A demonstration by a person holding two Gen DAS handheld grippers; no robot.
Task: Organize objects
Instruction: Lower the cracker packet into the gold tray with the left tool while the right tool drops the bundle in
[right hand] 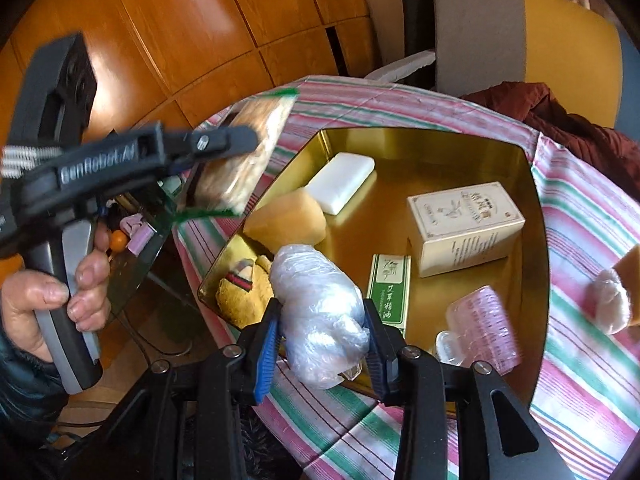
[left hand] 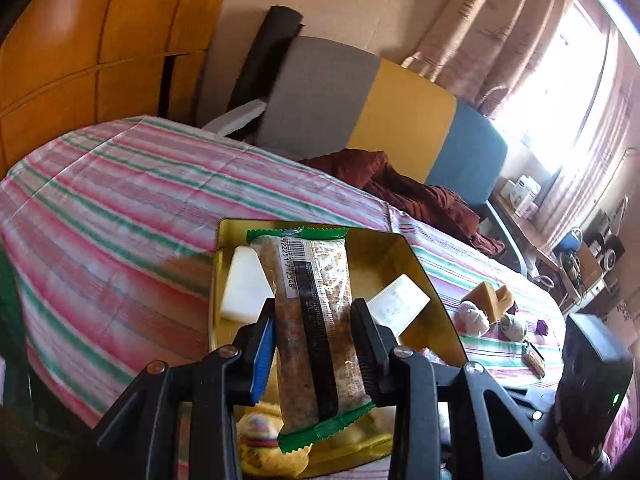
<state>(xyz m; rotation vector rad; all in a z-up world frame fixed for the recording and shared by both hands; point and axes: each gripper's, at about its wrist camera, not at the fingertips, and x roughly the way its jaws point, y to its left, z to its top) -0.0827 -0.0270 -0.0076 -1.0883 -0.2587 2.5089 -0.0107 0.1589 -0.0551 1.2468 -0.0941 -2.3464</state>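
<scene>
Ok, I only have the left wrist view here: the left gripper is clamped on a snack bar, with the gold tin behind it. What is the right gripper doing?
Observer: The right gripper is shut on a plastic-wrapped bundle, at the near edge of the tin.
Operator: Does the bar hide anything in the tin from me?
Observer: Yes, a green box lies flat on the tin floor, beside the cream carton.
Operator: Anything else near it?
Observer: A pink hair roller sits at the tin's near right side.
</scene>
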